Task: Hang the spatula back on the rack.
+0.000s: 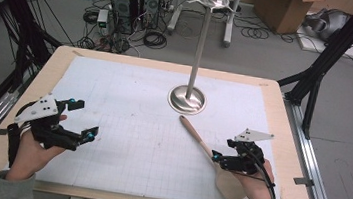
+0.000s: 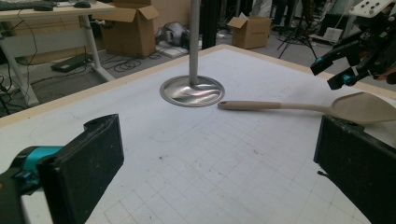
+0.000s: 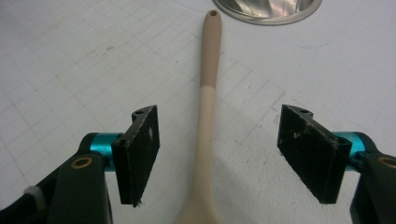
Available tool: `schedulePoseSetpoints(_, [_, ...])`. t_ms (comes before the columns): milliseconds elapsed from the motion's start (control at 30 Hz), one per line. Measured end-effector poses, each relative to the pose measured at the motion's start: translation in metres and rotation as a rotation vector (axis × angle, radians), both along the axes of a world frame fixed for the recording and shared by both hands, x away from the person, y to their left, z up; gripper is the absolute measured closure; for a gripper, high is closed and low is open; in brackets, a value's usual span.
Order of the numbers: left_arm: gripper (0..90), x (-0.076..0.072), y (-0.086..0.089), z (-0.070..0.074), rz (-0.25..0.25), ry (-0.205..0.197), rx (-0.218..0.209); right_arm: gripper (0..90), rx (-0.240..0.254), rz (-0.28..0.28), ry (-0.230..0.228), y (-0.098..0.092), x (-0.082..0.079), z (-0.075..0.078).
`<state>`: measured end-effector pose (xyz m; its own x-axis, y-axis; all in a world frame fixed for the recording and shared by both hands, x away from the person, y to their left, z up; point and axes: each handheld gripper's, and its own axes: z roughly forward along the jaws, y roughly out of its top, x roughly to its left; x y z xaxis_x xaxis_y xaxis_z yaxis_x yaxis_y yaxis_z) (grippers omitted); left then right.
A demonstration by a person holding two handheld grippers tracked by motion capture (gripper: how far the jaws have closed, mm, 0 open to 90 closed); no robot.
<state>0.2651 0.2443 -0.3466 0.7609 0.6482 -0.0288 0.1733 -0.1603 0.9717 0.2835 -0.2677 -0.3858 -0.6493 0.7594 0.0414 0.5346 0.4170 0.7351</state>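
High view: the right gripper point(image 1: 219, 159) is poised over a beige wooden spatula with a flat blade and a long slim handle point(image 1: 204, 146), which lies flat on the white gridded mat point(image 1: 126, 124) covering the pale wooden table point(image 1: 55, 60). The spatula's blade lies under the right hand point(image 1: 255, 181); its handle runs away from the jaws toward the round polished metal base of an upright steel stand point(image 1: 187, 100), and the handle tip stops just short of that base.

Right gripper view: the jaws stand wide apart with the spatula's neck point(image 3: 204, 154) centred between the two black pads point(image 3: 140, 154). Neither pad touches the wood; clear mat shows on both sides. Nothing is gripped.

Left gripper view: the left gripper point(image 2: 219, 163) is likewise spread wide and empty, with bare mat between the jaws. The spatula point(image 2: 299, 106) lies ahead of it, well apart, with the right gripper point(image 2: 327, 74) just above the blade end.
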Motion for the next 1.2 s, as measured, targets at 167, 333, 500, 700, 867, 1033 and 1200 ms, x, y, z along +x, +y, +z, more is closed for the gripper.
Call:
schedulePoseSetpoints(167, [1.9,-0.001,-0.002,0.0,-0.006,0.003,0.001,29.0,-0.027,0.001,0.008,0.007,0.003,-0.006])
schedulePoseSetpoints(333, [1.9,-0.001,-0.001,-0.001,-0.006,0.005,0.001,29.0,-0.045,0.003,0.016,0.011,0.007,-0.01])
schedulePoseSetpoints(500, [1.9,-0.001,0.0,-0.001,-0.003,0.005,0.003,29.0,-0.066,-0.004,0.033,0.013,0.011,-0.017])
schedulePoseSetpoints(700, [1.9,-0.002,0.001,0.0,-0.001,0.002,0.004,29.0,-0.078,-0.01,0.052,0.017,0.015,-0.023])
schedulePoseSetpoints(867, [1.9,-0.002,0.001,-0.001,0.0,0.002,0.004,29.1,-0.1,-0.02,0.081,0.02,0.019,-0.03])
schedulePoseSetpoints(1033, [1.9,-0.002,0.001,-0.001,-0.002,0.003,0.006,29.2,-0.108,-0.02,0.098,0.021,0.021,-0.034])
schedulePoseSetpoints(1200, [1.9,-0.002,0.001,-0.001,-0.001,0.003,0.004,33.2,-0.118,-0.022,0.125,0.024,0.023,-0.04])
